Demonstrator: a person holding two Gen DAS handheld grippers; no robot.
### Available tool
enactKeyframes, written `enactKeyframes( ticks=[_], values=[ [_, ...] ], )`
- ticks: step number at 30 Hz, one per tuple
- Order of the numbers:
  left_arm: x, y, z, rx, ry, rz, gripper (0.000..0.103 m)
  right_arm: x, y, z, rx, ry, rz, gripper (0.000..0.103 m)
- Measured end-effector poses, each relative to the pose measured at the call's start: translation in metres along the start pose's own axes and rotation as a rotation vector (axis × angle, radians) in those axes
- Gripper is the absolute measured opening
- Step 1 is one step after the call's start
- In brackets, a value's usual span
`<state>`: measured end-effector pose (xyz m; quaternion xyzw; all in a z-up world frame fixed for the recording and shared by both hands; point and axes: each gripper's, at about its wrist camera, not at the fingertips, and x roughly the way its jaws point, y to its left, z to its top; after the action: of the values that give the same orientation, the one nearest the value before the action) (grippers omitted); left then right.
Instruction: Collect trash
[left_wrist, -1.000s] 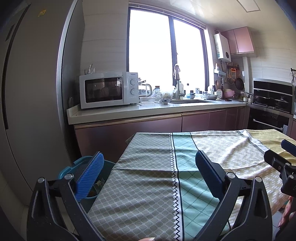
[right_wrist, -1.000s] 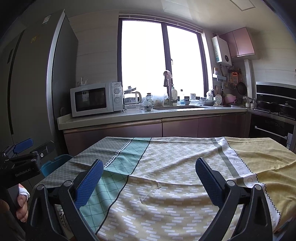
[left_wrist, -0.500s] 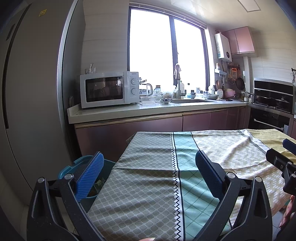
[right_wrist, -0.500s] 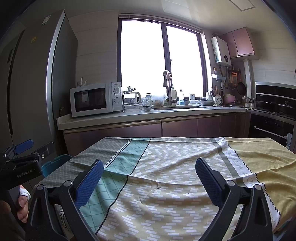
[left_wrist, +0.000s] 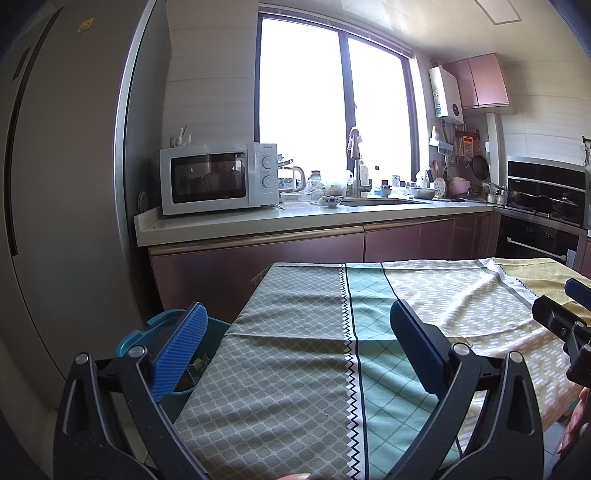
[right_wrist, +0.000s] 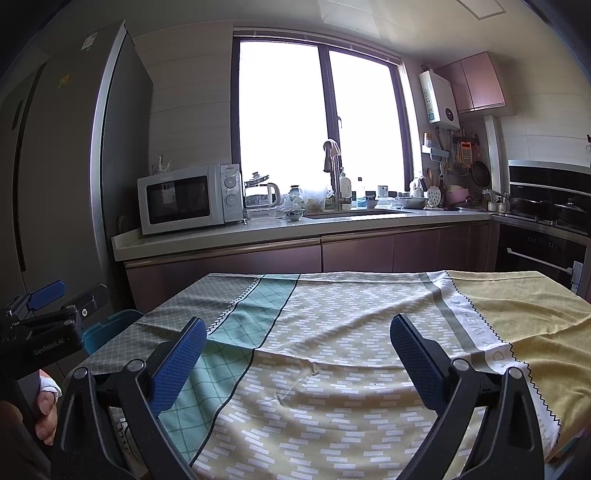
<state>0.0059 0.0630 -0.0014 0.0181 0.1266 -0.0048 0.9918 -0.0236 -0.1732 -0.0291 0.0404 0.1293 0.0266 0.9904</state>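
- Refrigerator (left_wrist: 66, 184): tall grey unit at the far left, beside the counter.
- Table (right_wrist: 332, 369): covered by a patterned cloth in grey, green, cream and yellow panels.
- Counter (left_wrist: 295, 221): carries a white microwave (left_wrist: 218, 177) and a sink under the window.
- Trash bin (left_wrist: 166, 328): teal, on the floor at the table's left edge; scraps lie inside it.
- Left gripper (left_wrist: 299, 354): jaws spread wide, holding nothing, above the table's left end near the bin.
- Right gripper (right_wrist: 299, 358): jaws spread wide, holding nothing, over the cloth's middle.
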Motion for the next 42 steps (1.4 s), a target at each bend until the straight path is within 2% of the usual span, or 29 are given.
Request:
enactKeyframes(
  ticks=[42],
  values=[
    [0.0008, -0.0063, -0.0023, -0.005, 0.005, -0.004, 0.098, -0.0042, 0.0001, -0.0004, 0.016, -0.008, -0.014, 0.096]
  ],
)
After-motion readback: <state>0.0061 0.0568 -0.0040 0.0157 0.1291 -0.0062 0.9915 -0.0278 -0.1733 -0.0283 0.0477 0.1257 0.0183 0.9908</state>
